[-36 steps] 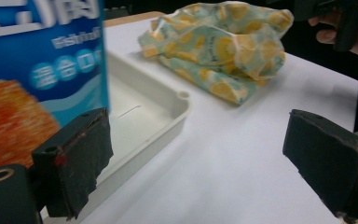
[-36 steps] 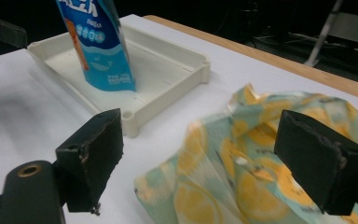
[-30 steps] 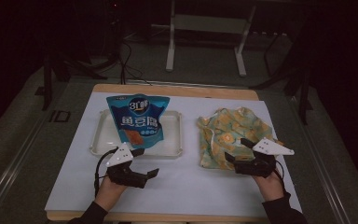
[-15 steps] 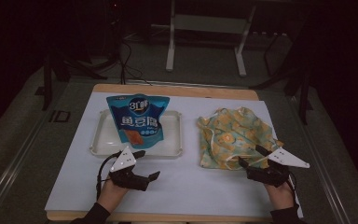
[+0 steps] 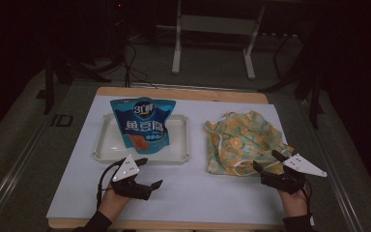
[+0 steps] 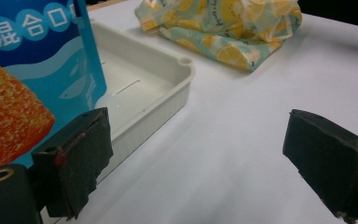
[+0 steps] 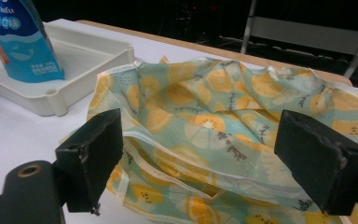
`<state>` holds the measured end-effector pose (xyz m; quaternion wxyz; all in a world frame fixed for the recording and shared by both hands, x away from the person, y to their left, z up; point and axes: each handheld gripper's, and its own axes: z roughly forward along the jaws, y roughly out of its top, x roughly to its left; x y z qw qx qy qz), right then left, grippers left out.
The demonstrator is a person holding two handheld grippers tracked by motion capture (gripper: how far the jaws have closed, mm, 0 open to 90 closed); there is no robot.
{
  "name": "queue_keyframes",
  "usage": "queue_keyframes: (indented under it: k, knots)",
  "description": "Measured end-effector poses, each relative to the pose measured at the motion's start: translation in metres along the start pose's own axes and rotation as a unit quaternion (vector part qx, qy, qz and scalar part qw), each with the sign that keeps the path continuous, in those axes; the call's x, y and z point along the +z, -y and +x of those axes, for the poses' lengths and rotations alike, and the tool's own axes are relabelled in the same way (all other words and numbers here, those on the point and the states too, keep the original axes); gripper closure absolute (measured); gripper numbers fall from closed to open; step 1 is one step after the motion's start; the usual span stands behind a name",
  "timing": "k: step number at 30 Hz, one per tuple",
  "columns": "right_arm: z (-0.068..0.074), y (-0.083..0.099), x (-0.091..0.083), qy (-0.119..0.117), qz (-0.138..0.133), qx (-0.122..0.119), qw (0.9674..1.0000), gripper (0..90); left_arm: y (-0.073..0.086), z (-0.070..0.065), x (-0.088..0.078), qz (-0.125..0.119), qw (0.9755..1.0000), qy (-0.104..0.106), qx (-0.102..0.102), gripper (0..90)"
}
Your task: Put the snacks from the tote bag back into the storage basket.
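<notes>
A blue snack bag stands upright in a white tray at the table's left; it also fills the left side of the left gripper view beside the tray's corner. A crumpled lemon-print cloth bag lies to the right. My left gripper is open just in front of the tray, empty. My right gripper is open at the cloth bag's near right corner; in the right gripper view the cloth bag lies between and beyond the jaws, its hem near the left pad.
A white sheet covers the wooden table, whose edge shows at the back. Metal stand legs and cables lie on the dark floor beyond. Bare sheet stretches between the two grippers.
Both grippers have drawn back toward the table's near edge. The right gripper pulled off the cloth bag to its near corner; the left moved slightly back from the tray.
</notes>
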<state>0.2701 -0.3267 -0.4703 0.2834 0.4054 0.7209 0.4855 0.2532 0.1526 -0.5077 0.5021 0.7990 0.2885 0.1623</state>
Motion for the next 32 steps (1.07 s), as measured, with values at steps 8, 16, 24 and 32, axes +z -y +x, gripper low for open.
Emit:
queue_keyframes:
  k: [8,16,24,32]
  knots:
    - [-0.0012,0.0028,0.0031,-0.001,0.007,0.004,1.0,15.4,0.0021,-0.0017,0.0021,0.0,1.0,0.006,0.002,8.6]
    - [-0.0016,0.0047,0.0056,-0.007,0.012,0.006,0.9999,15.4,0.0028,-0.0012,0.0028,-0.005,1.0,0.007,-0.001,8.6]
    - [-0.0034,0.0048,0.0051,-0.006,0.01,0.008,0.9999,15.4,0.0034,0.0,0.0025,-0.007,0.9999,0.007,-0.005,8.7]
    - [-0.0038,0.0046,0.005,-0.006,0.009,0.007,0.9999,15.4,0.0033,0.0002,0.0023,-0.007,0.9999,0.007,-0.003,8.7]
